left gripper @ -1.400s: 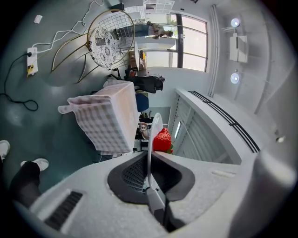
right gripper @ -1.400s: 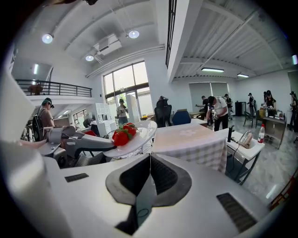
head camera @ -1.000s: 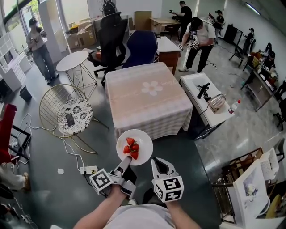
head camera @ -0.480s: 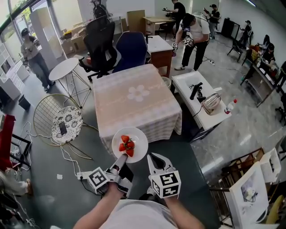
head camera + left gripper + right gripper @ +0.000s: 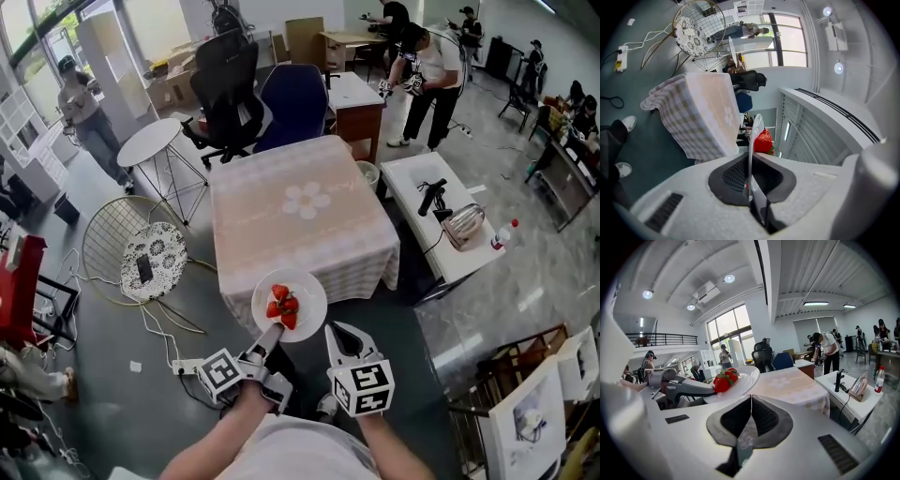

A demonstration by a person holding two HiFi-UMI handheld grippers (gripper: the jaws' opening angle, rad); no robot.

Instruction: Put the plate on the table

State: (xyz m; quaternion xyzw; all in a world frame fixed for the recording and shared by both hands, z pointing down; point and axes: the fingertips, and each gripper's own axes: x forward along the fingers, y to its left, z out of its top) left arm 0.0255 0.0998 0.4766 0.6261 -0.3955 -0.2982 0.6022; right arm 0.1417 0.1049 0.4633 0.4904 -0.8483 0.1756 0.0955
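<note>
Your left gripper point(image 5: 271, 337): reaching forward, clamped on near rim of round white plate point(image 5: 307, 287) bearing red strawberries point(image 5: 283, 305). Your right gripper point(image 5: 339, 339): just beside it, jaws pressed together, empty.

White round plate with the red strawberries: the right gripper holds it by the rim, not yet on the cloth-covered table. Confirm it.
Wrong gripper: the left gripper holds the white round plate by the rim, not yet on the cloth-covered table. The left gripper view shows it.
</note>
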